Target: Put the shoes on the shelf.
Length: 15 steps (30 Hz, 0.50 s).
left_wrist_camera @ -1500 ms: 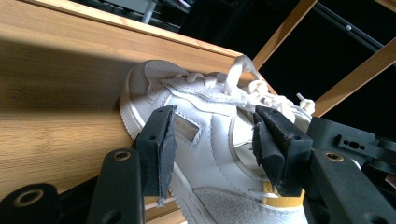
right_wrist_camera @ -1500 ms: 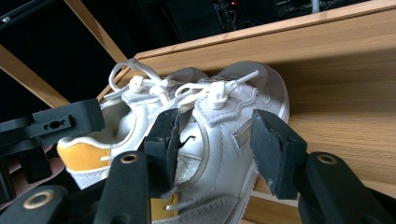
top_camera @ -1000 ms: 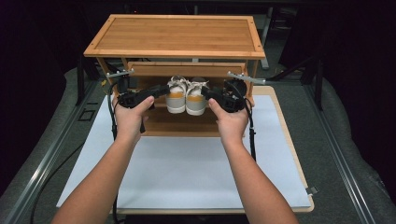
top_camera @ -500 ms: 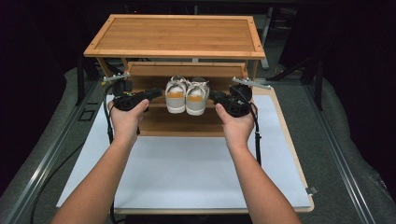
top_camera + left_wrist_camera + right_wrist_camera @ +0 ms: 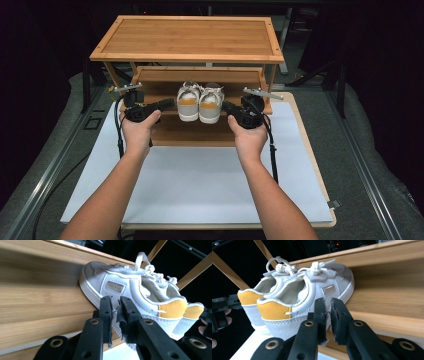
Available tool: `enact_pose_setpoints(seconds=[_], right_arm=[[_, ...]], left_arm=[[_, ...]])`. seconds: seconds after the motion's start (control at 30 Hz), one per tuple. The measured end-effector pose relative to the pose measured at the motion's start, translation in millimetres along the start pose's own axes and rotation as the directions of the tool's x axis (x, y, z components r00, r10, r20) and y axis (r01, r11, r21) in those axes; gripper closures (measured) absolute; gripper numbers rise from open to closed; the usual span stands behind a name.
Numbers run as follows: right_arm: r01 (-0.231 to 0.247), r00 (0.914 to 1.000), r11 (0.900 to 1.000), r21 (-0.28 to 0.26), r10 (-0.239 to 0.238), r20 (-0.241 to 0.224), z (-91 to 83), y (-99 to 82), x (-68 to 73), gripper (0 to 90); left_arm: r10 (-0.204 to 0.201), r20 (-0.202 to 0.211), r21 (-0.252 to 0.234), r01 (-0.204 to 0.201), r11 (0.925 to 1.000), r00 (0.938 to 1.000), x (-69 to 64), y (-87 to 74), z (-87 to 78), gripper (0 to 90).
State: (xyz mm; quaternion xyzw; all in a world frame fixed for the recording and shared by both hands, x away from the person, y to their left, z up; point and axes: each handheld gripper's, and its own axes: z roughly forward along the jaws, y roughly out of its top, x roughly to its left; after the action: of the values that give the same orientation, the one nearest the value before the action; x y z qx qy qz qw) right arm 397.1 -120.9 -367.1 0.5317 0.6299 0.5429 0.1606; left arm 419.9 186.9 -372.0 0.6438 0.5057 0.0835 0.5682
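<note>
Sneakers, white w/ yellow heels, sit side by side on the lower shelf of the wooden rack. We hold left tool & right tool just beside them, both nearly closed, pinching nothing.

High view: above my side, looking forward and down over the table and shelf. My left tool's view and right tool's view: close, low, facing inward from opposite sides; both share the shoes.
</note>
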Motion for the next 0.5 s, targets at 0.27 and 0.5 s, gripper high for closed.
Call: enact_pose_setpoints(seconds=[0.27,0.5], right_arm=[[-0.038,0.9991,0.9987,0.032,0.039,-0.018,6.6,-8.7,-5.4,87.8],[-0.039,0.9991,0.9989,0.026,0.04,-0.016,7.1,-8.9,-3.3,90.0]], left_arm=[[0.016,0.012,0.006,-0.016,0.9998,0.9998,-5.5,-3.2,4.8,88.2],[0.016,0.014,0.007,-0.016,0.9998,0.9998,-6.1,-3.2,5.9,89.7]])
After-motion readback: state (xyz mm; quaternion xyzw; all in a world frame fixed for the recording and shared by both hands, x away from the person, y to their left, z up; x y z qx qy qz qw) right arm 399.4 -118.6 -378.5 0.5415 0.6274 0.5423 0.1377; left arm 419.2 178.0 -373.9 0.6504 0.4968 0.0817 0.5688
